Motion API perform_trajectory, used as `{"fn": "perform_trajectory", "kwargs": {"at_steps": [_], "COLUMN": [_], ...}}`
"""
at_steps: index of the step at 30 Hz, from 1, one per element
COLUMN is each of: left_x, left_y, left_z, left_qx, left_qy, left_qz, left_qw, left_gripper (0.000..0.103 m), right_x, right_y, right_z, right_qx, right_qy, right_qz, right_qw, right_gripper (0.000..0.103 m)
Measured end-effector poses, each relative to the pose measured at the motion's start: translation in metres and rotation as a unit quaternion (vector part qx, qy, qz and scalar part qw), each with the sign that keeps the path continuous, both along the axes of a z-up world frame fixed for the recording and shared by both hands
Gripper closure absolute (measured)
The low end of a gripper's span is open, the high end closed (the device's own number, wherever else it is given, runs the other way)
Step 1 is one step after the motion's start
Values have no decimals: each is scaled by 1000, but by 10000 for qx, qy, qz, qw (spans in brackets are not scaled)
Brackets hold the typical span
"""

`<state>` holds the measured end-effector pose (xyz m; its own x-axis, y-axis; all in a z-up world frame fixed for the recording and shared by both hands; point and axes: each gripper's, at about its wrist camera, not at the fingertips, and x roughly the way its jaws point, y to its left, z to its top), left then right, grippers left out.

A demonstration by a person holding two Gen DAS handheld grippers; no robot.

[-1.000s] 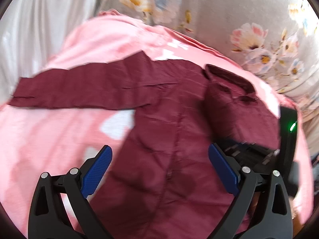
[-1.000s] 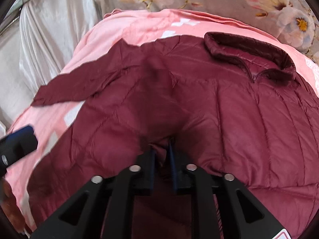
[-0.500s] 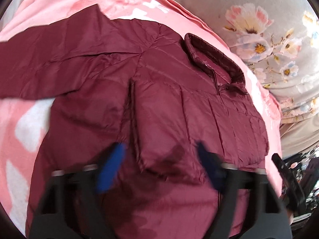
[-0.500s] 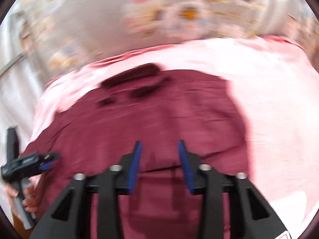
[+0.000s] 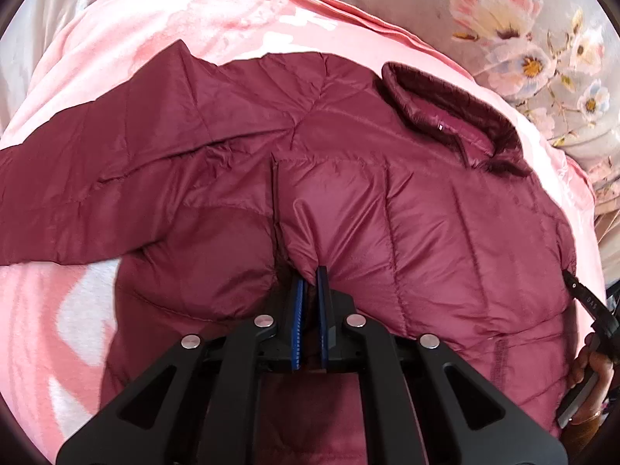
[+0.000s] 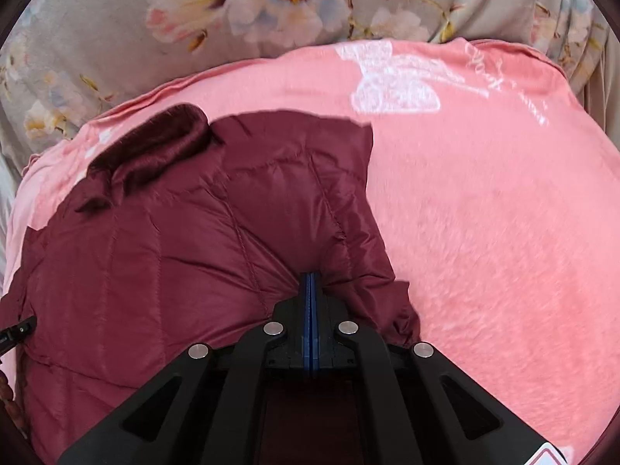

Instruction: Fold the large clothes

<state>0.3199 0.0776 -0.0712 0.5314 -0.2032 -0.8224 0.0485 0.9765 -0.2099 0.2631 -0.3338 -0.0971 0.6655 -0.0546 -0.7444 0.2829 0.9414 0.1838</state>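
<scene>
The jacket (image 5: 407, 209), maroon and quilted, lies spread on the pink blanket (image 5: 116, 38), collar (image 5: 449, 116) toward the floral cloth (image 5: 542, 38) at the far side. One sleeve (image 5: 97, 155) stretches out flat to the left in the left wrist view. The other side is already turned in over the body, its folded edge showing as a seam line down the chest.

The left gripper (image 5: 309, 275) has just been closing and now pinches a raised ridge of jacket fabric at that folded edge, a thin bunch between its blue pads. The right gripper (image 6: 310, 283) has just been closing too. Its pads stand pressed together at the jacket's right edge, where the fabric puckers toward the tips; it looks nipped, but how much cloth sits between the pads cannot be told. A hand (image 5: 589, 364) on the right tool's handle shows at the edge of the left view.

Risks, as judged:
- The shell is slick and padded. A shallow pinch may take only the top layer, so a lift would peel the turned-in panel open.
- The right hold looks slight and could slip under the jacket's weight.
- Uneven lifting would skew the fold.
- The loose sleeve may drag and bunch.
</scene>
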Motion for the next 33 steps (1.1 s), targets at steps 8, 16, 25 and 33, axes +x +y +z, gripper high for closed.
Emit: {"fn": "perform_trajectory", "kwargs": {"at_steps": [8,16,25,33], "left_x": [-11,-28,-67,-91], "left_y": [-13,22,189,331], "left_z": [-6,14,49,11], "left_qx": [576,-42,-515,-954], "left_qy": [-521,-538,-907,-458], "left_qz": [-23,226,1881,3537], "left_qw": [9970,9983,9766,9294], "left_gripper": [96,52,28,28], "right_x": [4,-10,6,9], "right_y": [13,67,214,243], "right_z": [-3,39,42,16], "right_qx": [-571,-346,-446,-902], "right_qy": [113,-163,-7,128], "right_qz": [-35,300,1693,1648], "right_qw": [9983,9988,9846,9821], "right_gripper": [103,100,100,100]}}
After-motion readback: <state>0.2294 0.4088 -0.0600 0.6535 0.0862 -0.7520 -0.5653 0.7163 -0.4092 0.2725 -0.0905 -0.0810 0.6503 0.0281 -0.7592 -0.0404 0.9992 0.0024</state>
